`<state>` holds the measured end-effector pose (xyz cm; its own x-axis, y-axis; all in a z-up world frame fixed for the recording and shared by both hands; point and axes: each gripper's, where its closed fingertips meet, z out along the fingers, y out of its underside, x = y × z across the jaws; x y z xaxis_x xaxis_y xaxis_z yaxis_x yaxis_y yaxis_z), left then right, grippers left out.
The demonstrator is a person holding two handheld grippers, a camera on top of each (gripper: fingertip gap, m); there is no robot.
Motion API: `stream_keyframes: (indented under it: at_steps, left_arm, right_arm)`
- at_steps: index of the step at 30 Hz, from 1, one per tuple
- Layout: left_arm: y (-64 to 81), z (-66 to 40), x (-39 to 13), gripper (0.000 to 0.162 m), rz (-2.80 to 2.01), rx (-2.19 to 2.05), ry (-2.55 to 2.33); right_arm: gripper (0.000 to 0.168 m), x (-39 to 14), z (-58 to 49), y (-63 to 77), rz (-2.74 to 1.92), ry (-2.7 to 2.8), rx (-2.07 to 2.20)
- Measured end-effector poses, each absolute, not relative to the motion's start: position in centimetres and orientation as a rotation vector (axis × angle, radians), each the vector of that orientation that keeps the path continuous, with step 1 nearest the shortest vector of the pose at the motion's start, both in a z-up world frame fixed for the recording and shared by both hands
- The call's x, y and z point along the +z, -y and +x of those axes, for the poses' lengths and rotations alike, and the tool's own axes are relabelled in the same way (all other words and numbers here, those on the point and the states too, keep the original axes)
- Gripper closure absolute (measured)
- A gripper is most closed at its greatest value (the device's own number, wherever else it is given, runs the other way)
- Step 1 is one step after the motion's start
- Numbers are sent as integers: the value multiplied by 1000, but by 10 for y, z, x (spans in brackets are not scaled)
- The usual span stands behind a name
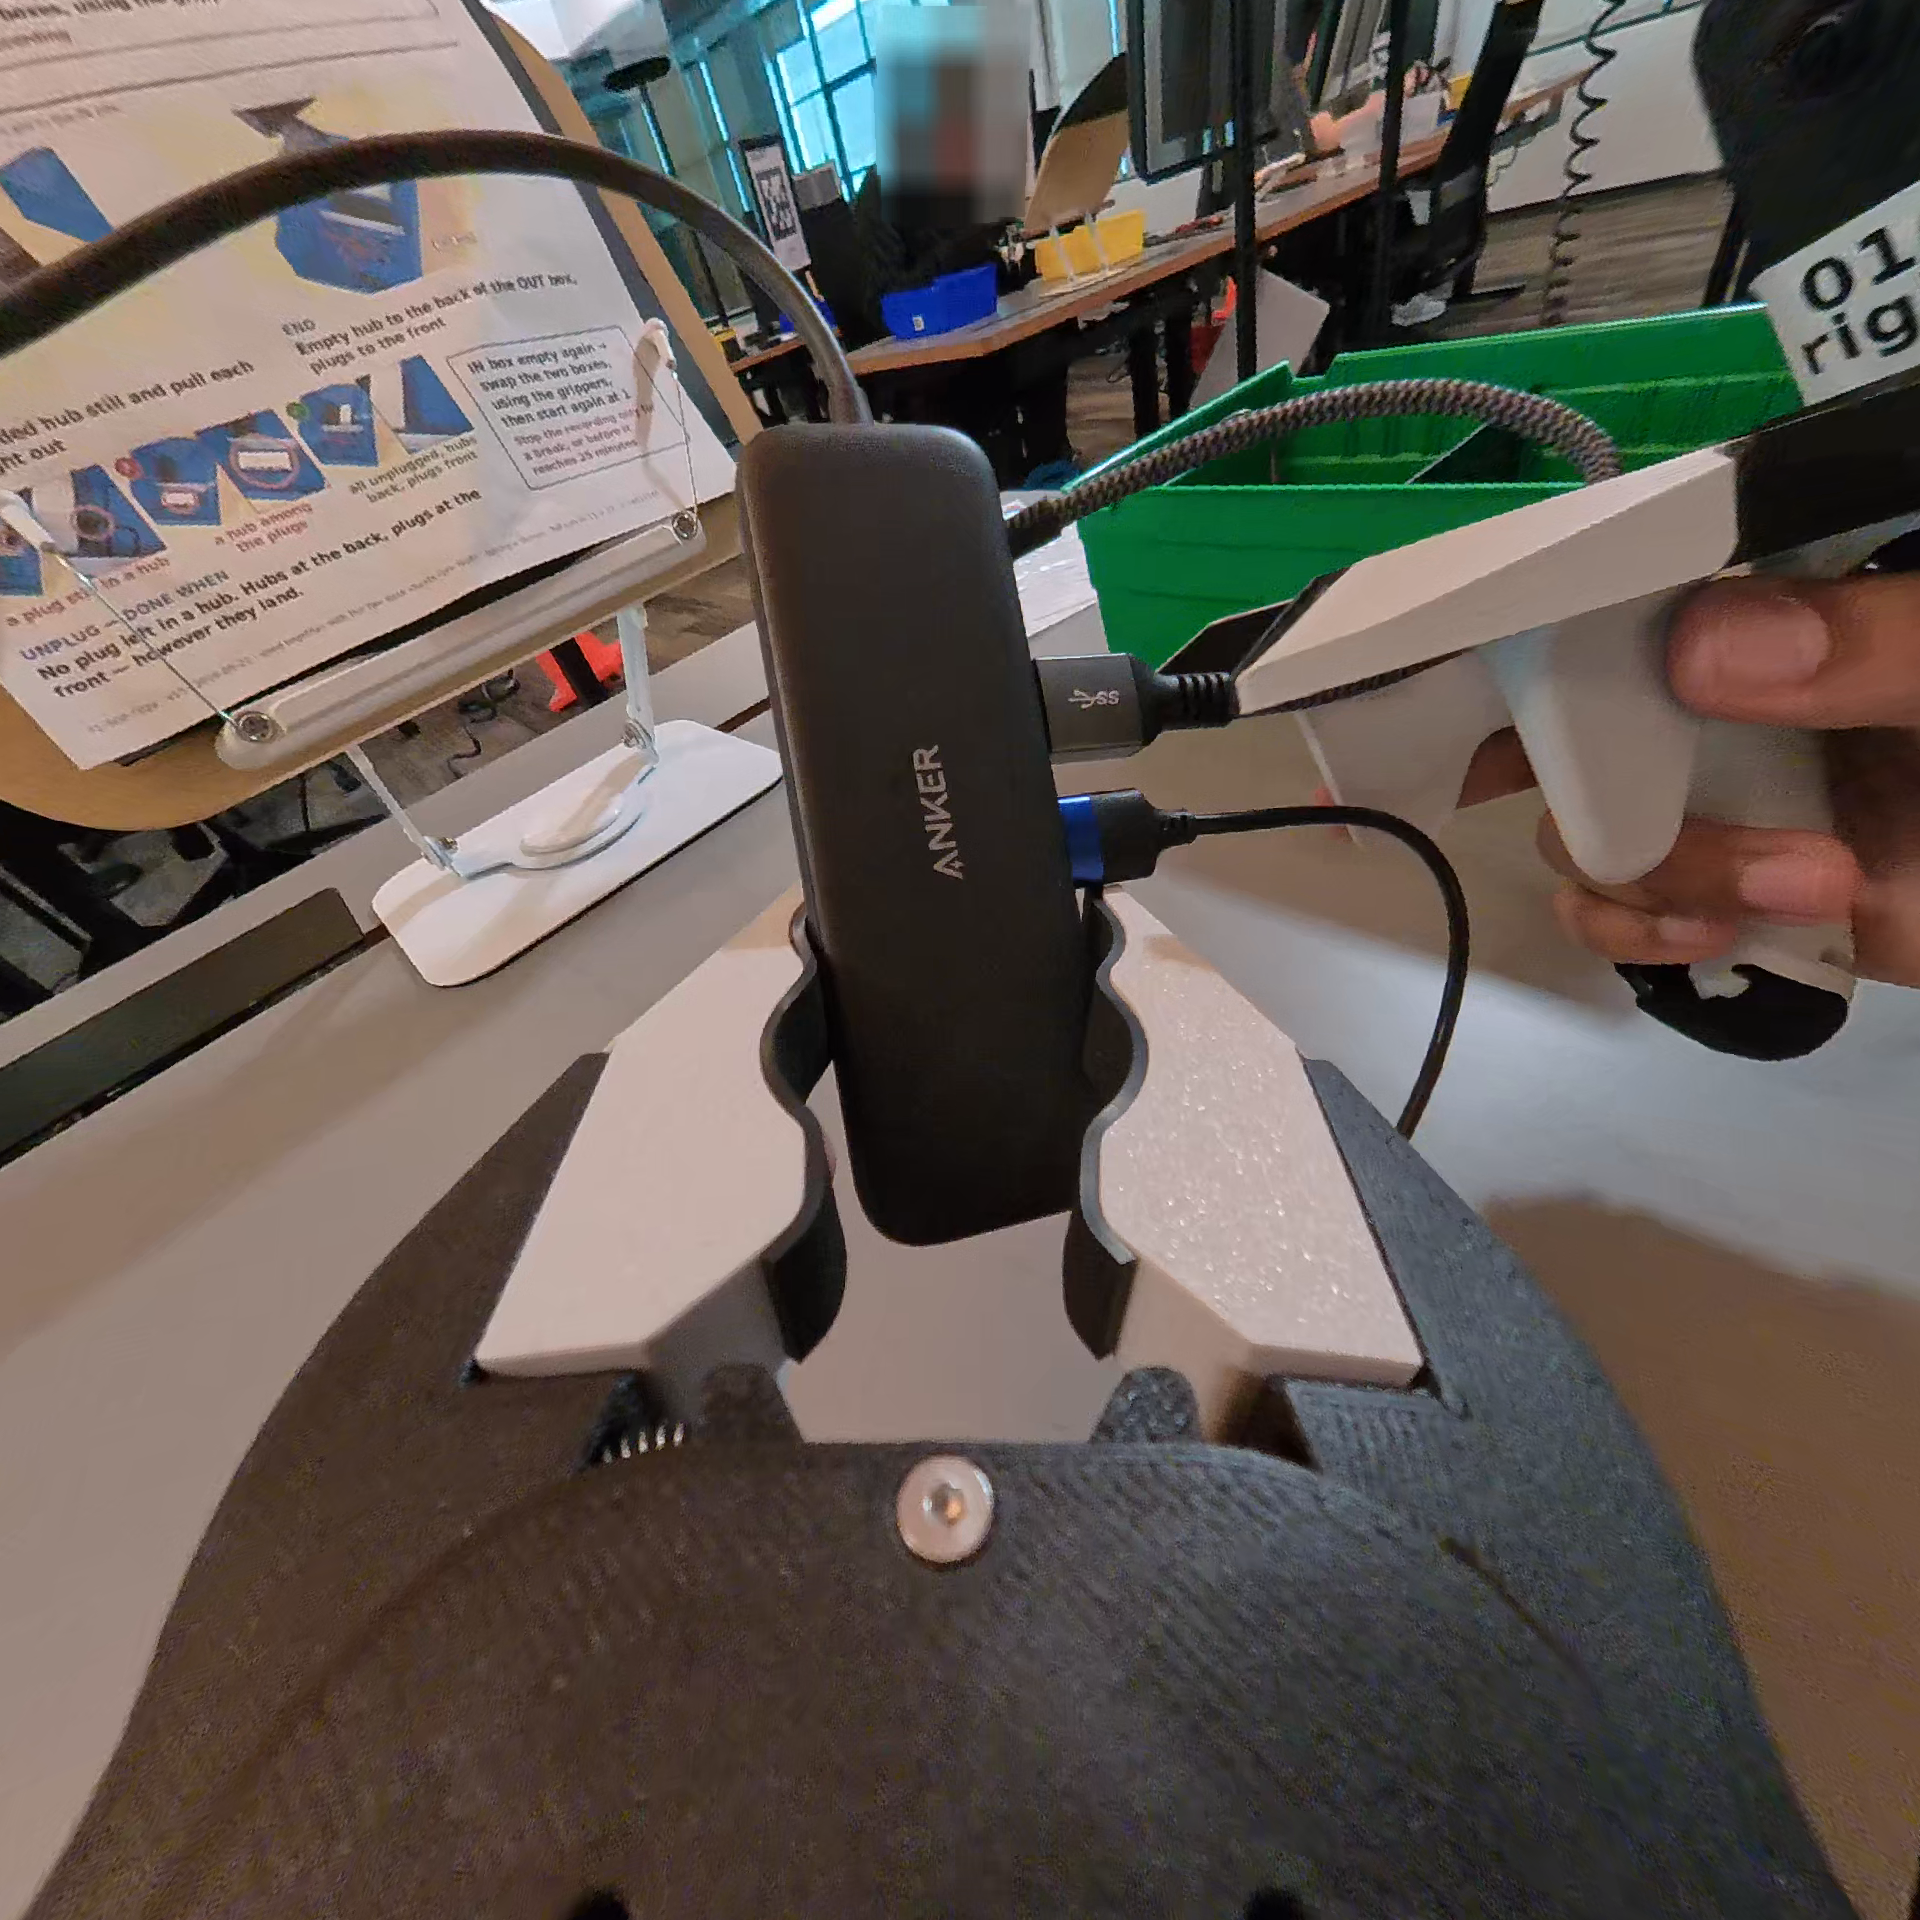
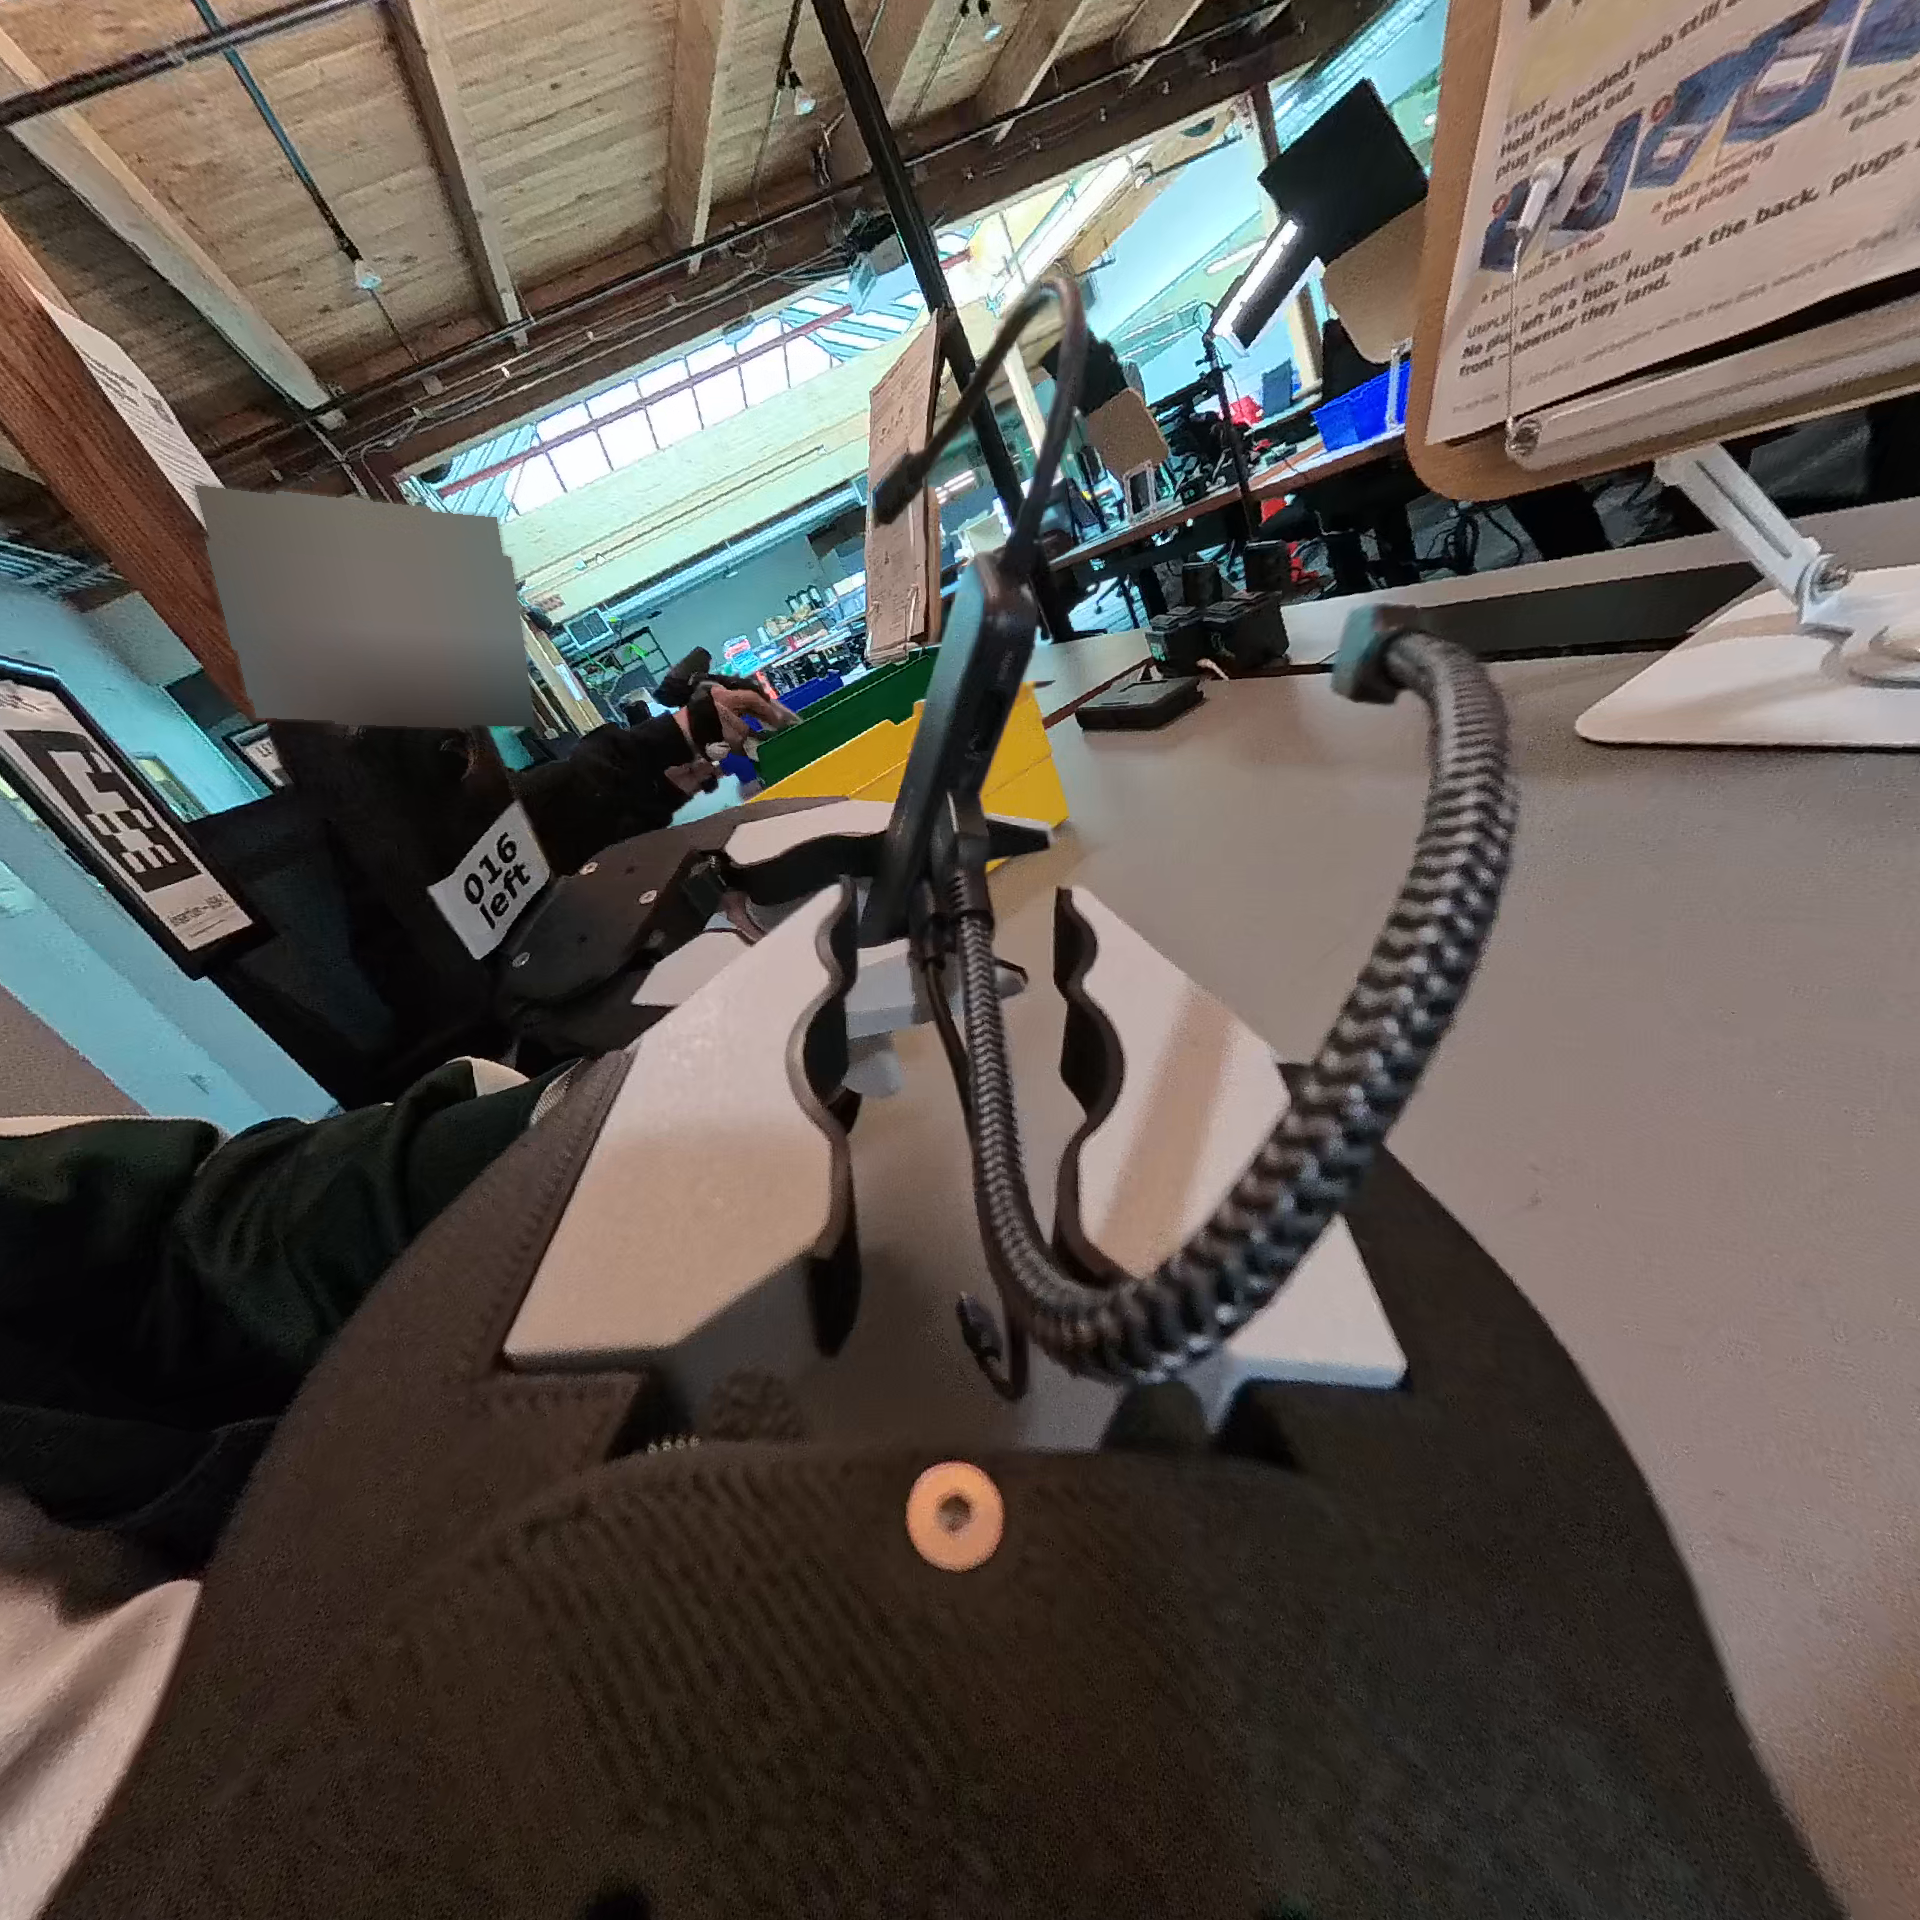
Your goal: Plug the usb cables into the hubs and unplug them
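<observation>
Left gripper [image 1: 951, 1081]: clamped on black hub [image 1: 914, 790], held upright above grey counter [image 1: 260, 1122]. Braided cable [image 1: 1330, 410] and thin black cable [image 1: 1439, 935] plugged into hub's right edge. Right gripper [image 2: 956, 997]: apart, fingers straddling the braided cable near its plug. Green bin [image 1: 1351, 520] behind, divided, contents unclear. Instruction stand [image 1: 561, 831] at left.

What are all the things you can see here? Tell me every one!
hub: one, black, upright in left gripper.
grey plug: one, in hub's side, braided cable.
blue plug: one, below grey plug, thin black cable.
green bin: one, behind hub.
yellow bin: one, far on table.
instruction sheet: one, white, on stand.
table: one, grey.
left gripper: shut on hub.
right gripper: open, around braided cable.
hand: one, holding right gripper.
</observation>
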<state>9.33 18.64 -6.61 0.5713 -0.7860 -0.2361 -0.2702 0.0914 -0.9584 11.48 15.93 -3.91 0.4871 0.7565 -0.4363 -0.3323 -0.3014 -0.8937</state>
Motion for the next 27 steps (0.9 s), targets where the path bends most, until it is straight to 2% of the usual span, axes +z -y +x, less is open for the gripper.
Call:
stream_keyframes:
  at_steps: [5,9,11,27]
  left_arm:
    - [-183,96,-67,117,-1453,-480,-973]
    - [-182,97,-68,117,-1446,-486,-985]
    - [-183,96,-68,117,-1446,-484,-985]
    - [-193,91,-59,116,-1543,-628,-831]
  right_arm:
    - [136,-42,115,-160,-1528,367,1183]
    - [148,-41,116,-158,-1520,375,1190]
    - [160,-41,114,-157,-1525,388,1190]
    - [162,-20,103,-146,-1534,472,976]
